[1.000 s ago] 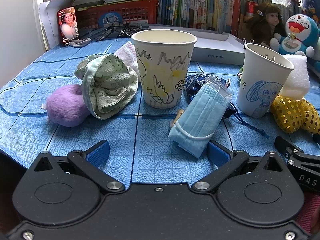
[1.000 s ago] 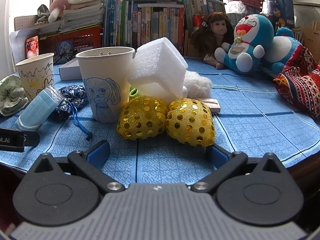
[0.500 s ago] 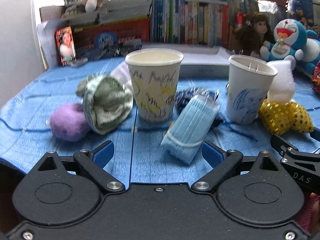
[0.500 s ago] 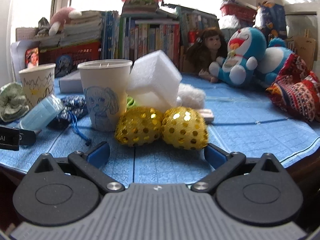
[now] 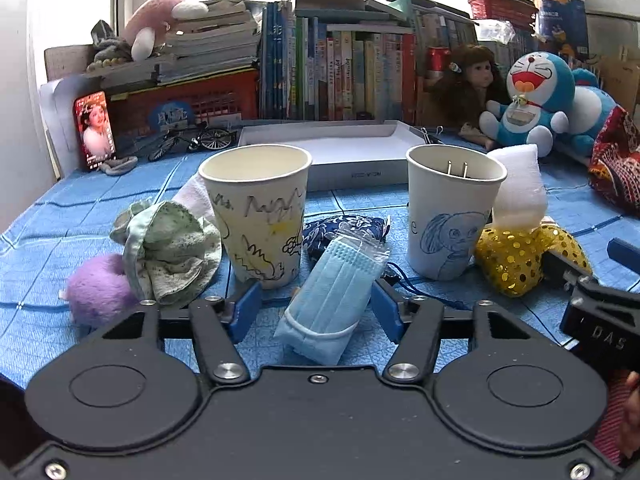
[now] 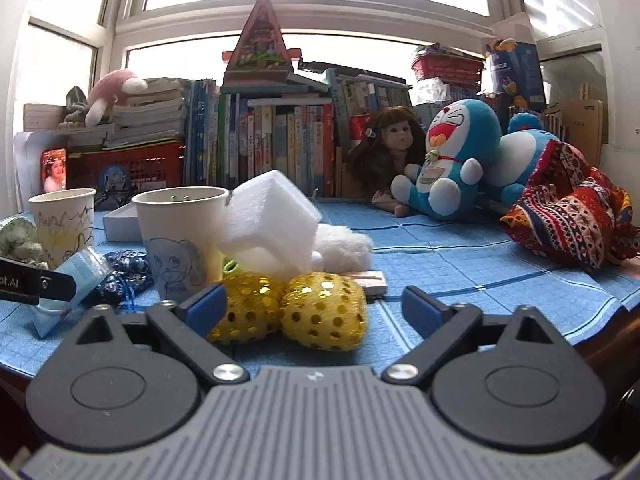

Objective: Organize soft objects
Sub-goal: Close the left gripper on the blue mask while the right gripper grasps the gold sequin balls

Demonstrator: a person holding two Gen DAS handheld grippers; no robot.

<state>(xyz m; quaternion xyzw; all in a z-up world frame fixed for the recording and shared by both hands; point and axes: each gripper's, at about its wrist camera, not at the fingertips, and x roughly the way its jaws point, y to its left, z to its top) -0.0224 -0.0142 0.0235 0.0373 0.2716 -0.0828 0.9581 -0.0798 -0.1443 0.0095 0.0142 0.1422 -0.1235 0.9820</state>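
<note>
Ahead, my left gripper (image 5: 316,306) is closing its jaws around the folded pale-blue face mask (image 5: 334,294), not yet pinching; the scribbled paper cup (image 5: 258,216) crowds behind. My right gripper (image 6: 314,304) narrows around the gold sequinned pouch (image 6: 294,310) on the blue surface (image 6: 460,264).

Sharp, daylit frames; blown-out window (image 6: 320,4) glare, fisheye-bent edges

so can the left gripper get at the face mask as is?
Probably yes. The face mask lies flat on the blue cloth right between the left gripper's closing jaws, pads not yet touching it. Nothing sits on top; the scribbled cup stands close behind the left finger but clear.
</note>
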